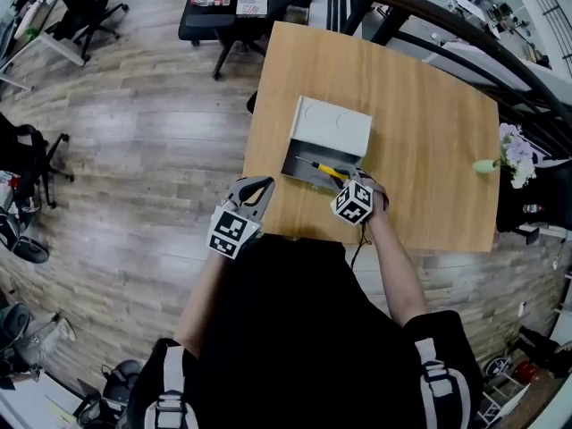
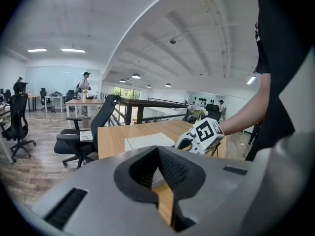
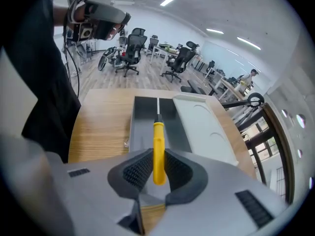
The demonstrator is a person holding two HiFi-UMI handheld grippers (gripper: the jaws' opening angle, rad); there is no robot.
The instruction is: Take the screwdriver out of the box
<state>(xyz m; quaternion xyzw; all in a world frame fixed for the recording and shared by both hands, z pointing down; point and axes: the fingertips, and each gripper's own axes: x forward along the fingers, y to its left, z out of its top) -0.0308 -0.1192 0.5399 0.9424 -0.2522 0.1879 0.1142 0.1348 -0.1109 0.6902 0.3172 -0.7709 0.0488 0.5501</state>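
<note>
**Right gripper (image 3: 156, 168) clamped on the screwdriver (image 3: 158, 141), left gripper (image 1: 262, 186) closed and empty**
Your right gripper tips steeply down, its fingers pressed against both sides of the screwdriver's yellow handle. In the head view your bare right forearm (image 1: 393, 266) trails back toward 5 o'clock. Your left gripper sits at about 8 o'clock from the right one and aims toward 1 o'clock. Its fingers meet at the tips with nothing between them, and your left forearm (image 1: 201, 298) runs back toward 7 o'clock.

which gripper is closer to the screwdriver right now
Right. The right gripper is clamped on the screwdriver by its yellow handle, above the box; the left gripper is left of the box, at the table edge.
</note>
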